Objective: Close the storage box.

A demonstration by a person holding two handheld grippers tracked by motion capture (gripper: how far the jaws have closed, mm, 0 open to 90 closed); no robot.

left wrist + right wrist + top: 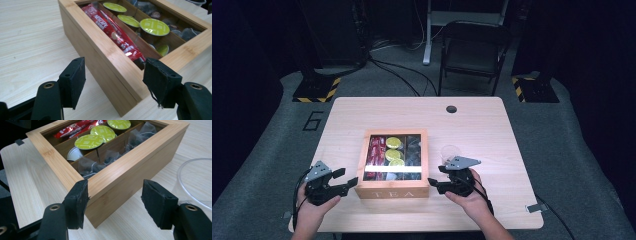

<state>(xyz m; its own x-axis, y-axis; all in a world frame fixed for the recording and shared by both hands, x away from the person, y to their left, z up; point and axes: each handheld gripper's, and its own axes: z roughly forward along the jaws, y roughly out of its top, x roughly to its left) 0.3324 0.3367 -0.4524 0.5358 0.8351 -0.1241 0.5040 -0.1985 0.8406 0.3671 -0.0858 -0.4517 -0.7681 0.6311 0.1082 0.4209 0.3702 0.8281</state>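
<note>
From the high view, the tea box (393, 165) sits mid-table (482, 125), lid shut, left gripper (346, 183) and right gripper (435, 182) flanking its near corners. Left gripper view: jaws parted astride a corner, gripping nothing. Right gripper view: likewise. Opening seemingly remains undone.

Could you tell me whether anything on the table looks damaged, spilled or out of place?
Nothing is spilled or askew: the tea box sits square and its sachets and capsules lie in their compartments. One small flaw: the pad on the left gripper is frayed at its lower edge.
</note>
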